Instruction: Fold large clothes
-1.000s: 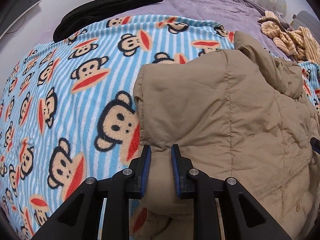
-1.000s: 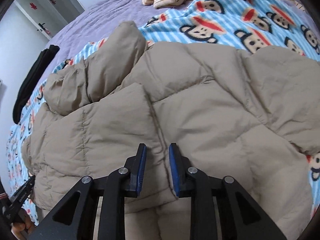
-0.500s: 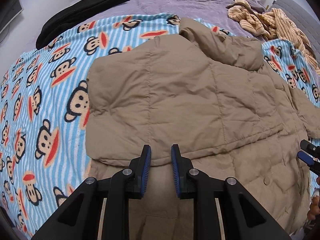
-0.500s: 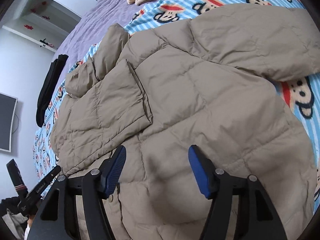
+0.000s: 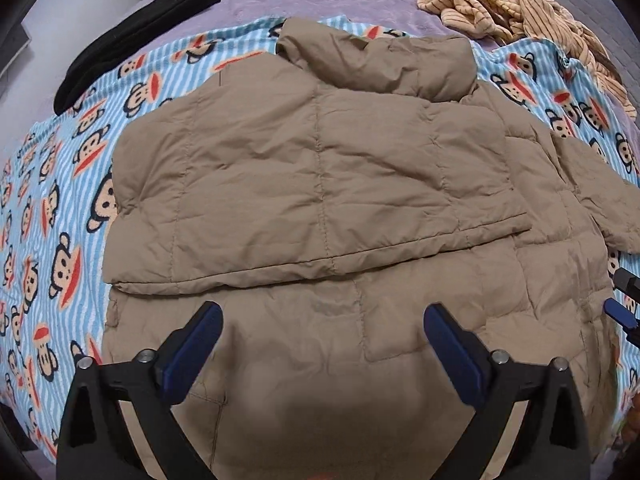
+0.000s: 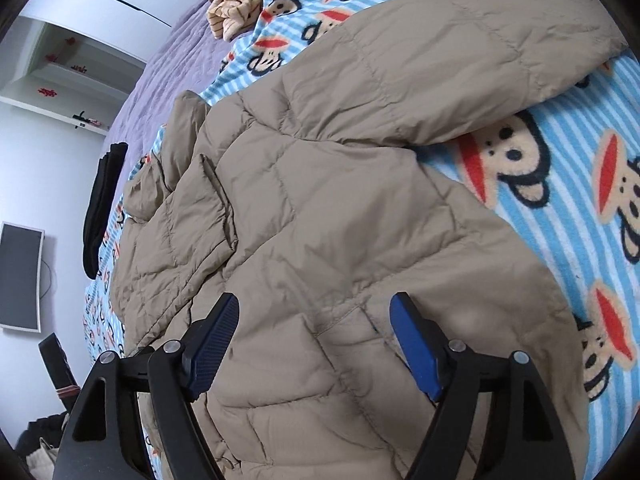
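Tan puffer jacket [image 5: 320, 184] lies flat on the monkey-print blanket [image 5: 60, 184] on the bed. Its left side is folded across the body, with that flap's edge running just beyond my left gripper [image 5: 322, 322]. The right sleeve [image 6: 460, 52] is spread out to the right, off the body.

Left gripper: jaws have just been opening, now wide, nothing between them, hovering over the near hem. Right gripper [image 6: 314, 318]: also just been opening, wide, empty, above the right panel.

My read of the next step: fold the right side in to match. I'd pinch the sleeve cuff and the hem edge, not the thick padding, lift low, carry across, and lay the edge parallel to the first flap.

Risk: slippery, puffy shell may spring open; press it flat before letting go.

Striped clothes [image 5: 520, 4] and a black garment [image 5: 132, 40] lie far off, well apart.
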`<state>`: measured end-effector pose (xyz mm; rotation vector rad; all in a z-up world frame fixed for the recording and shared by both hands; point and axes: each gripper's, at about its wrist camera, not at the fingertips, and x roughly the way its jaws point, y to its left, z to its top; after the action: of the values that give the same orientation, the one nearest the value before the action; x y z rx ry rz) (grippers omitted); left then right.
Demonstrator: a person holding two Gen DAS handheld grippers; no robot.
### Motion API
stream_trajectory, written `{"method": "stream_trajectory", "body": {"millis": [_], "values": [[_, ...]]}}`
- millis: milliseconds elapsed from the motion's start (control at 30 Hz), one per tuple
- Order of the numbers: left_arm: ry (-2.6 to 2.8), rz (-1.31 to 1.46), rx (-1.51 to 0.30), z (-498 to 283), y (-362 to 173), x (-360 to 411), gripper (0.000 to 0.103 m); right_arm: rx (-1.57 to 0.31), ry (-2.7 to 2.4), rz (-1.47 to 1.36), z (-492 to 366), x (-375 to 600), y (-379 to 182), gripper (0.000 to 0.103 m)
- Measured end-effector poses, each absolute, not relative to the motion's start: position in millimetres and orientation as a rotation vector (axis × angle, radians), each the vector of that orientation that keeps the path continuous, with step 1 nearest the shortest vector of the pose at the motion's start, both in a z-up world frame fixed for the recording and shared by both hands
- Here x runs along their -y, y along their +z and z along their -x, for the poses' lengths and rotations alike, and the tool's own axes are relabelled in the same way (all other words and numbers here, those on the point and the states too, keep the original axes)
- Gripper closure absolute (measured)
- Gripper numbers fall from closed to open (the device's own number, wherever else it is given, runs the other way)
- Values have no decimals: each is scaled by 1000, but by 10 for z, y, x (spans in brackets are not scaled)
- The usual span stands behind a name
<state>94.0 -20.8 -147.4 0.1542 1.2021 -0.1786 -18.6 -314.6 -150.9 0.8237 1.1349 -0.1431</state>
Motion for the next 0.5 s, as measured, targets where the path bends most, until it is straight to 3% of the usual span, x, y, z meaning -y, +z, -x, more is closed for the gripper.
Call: {"method": "stream_trajectory", "body": {"millis": [267,300,333,367,500], "values": [[-207,-173,-1221,-1000,-1423,598,1,-1117,-167,-864,300,3529,-1552,22],[-210,-170,-1228,-1006,-1442,645,1,-1110,-170,-876,319,3582,-1555,19],[-223,-166,-1242,-1006,-1466,686,1,-1098,-171,-889,336,3639,-1558,6],[-242,-162,-1256,-1005,-1494,741,1,-1077,-168,-903,366,3688,-1560,0],[-262,-180,-1253,-958,-1510,942,1,-1034,-175,-934,429,3846,-1596,0]]}}
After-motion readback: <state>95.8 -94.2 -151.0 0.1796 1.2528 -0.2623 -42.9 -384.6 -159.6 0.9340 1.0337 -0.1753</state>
